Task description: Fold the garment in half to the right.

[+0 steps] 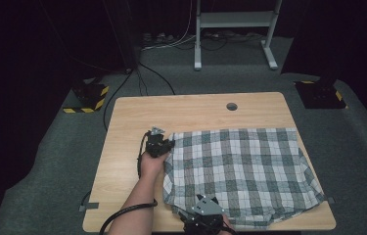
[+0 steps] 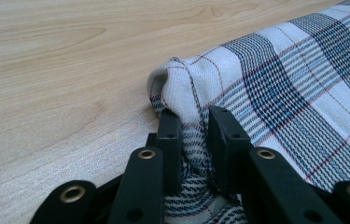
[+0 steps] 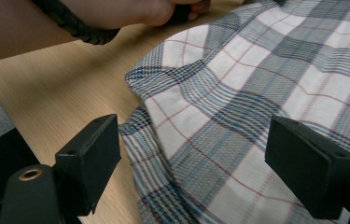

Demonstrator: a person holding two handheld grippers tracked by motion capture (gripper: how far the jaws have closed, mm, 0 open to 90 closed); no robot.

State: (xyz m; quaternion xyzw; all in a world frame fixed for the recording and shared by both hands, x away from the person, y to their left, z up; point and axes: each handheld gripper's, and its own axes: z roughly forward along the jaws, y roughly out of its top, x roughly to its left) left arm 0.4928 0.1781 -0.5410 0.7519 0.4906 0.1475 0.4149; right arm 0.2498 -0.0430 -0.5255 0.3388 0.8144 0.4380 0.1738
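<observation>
Here the blue-and-white checked cloth (image 1: pixel 242 174) lies spread over the right half of the pale wooden table (image 1: pixel 127 147). The left gripper (image 2: pixel 193 123) pinches its far-left corner in narrow jaws. The right gripper (image 3: pixel 193 156) hovers wide over the near-left edge, holding nothing. Closing there may catch only a shallow fold that slips free.

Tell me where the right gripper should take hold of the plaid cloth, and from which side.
Probably the near-left corner of the plaid cloth, where its edge lies bunched and slightly raised off the table. Come in from the table's near edge, low and nearly level. The right gripper already straddles that edge with jaws open. The left gripper pinches the far-left corner, so the two grips would match.
</observation>
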